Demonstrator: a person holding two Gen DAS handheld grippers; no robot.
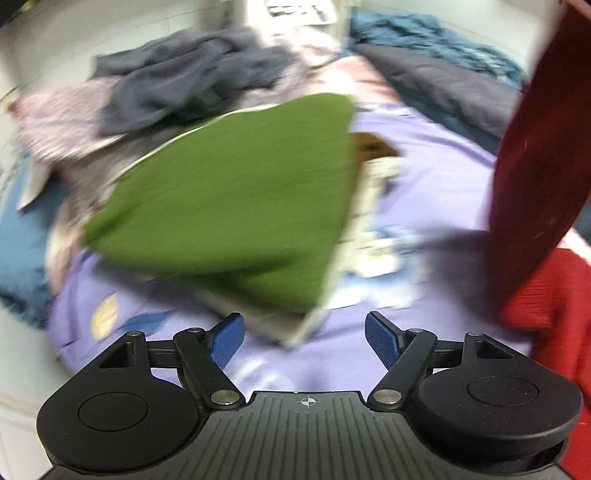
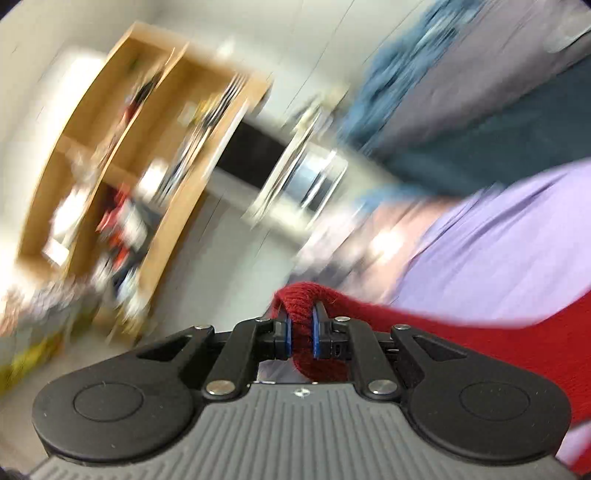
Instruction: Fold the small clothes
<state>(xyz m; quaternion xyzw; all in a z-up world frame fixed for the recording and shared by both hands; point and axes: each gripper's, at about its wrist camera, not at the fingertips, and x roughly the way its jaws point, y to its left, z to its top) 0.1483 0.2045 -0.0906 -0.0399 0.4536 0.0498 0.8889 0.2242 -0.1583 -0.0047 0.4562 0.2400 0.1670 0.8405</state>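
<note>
A green folded garment (image 1: 236, 206) lies on the lilac sheet (image 1: 436, 170) in the left wrist view, just beyond my left gripper (image 1: 303, 338), which is open and empty above the sheet. A red knitted garment (image 1: 532, 184) hangs lifted at the right edge of that view. In the right wrist view my right gripper (image 2: 300, 334) is shut on an edge of this red knitted garment (image 2: 517, 343), which trails off to the right over the lilac sheet (image 2: 498, 251). Both views are motion-blurred.
A heap of grey, pink and blue clothes (image 1: 184, 81) lies beyond the green garment. A blue blanket (image 1: 436, 33) lies at the back right. A wooden shelf unit (image 2: 122, 177) and a white wall fill the left of the right wrist view.
</note>
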